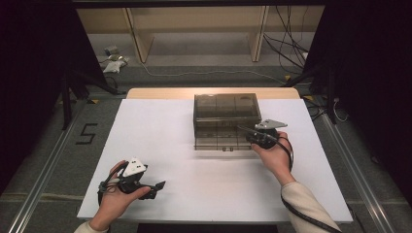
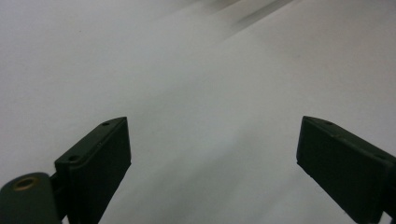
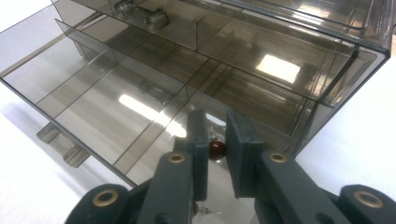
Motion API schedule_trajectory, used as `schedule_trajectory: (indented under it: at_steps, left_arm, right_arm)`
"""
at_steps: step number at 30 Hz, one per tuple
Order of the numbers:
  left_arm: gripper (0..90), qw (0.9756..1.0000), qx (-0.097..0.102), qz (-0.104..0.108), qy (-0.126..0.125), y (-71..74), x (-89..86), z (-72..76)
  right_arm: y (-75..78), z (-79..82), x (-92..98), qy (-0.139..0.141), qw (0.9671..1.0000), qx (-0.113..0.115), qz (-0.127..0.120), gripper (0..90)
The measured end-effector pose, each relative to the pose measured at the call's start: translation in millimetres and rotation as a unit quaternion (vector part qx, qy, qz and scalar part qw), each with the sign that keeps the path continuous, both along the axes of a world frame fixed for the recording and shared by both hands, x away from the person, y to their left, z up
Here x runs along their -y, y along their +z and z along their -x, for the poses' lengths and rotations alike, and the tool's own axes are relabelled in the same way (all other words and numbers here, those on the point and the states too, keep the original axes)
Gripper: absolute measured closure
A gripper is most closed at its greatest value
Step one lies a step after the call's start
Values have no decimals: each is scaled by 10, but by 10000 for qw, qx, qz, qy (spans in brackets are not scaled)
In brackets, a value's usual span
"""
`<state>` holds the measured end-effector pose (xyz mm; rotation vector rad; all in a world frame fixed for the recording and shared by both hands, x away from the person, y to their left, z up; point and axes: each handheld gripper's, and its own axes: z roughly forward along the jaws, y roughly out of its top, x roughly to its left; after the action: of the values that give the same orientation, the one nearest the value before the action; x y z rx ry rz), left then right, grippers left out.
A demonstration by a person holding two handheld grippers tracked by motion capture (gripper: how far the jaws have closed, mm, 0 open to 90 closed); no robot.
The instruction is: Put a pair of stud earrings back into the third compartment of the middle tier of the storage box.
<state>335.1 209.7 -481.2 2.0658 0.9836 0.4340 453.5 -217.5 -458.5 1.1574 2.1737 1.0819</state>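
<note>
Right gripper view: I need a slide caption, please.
Right gripper jaws pinch a small dark-red bead above a smoky transparent plastic compartment box.

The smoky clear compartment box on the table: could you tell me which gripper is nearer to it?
Right. The right gripper reaches into the box at its right front corner; the left gripper hovers over the white table, well short of it.

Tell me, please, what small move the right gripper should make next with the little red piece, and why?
Probably lower it slightly and open the jaws. The right gripper pinches a small red bead just over a compartment at the near corner of the smoky clear organiser box, whose lid stands open, so it seems placed for release. The left gripper rests open on the white table, apart.
</note>
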Motion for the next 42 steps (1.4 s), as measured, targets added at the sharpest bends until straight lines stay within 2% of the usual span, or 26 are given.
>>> schedule_trajectory:
  at_steps: [15, 20, 24, 29, 33, 37, 42]
  left_arm:
    - [101, 10000, 2, 0, -4, 0, 1, 1]
    - [101, 10000, 0, 3, -1, 0, -1, 1]
    - [100, 10000, 8, -15, -21, -1, 3, 1]
    - [101, 10000, -7, -7, -14, -6, 3, -1]
    - [101, 10000, -6, -4, -13, -6, 0, -1]
    - [101, 10000, -19, -3, -15, -9, -3, -3]
    - [100, 10000, -30, -19, -39, -11, -9, -4]
  right_arm:
    - [-15, 13, -9, 9, 10000, 8, 18, 787]
    - [15, 33, -26, 15, 9999, 71, -103, 705]
    - [28, 51, -21, 115, 9995, 211, -209, 614]
    - [46, 91, -22, 342, 9984, 315, -331, 514]
    - [57, 129, -53, 590, 9966, 312, -475, 415]
    - [45, 176, -113, 710, 9961, 297, -420, 349]
    - [53, 223, -187, 868, 9951, 334, -343, 314]
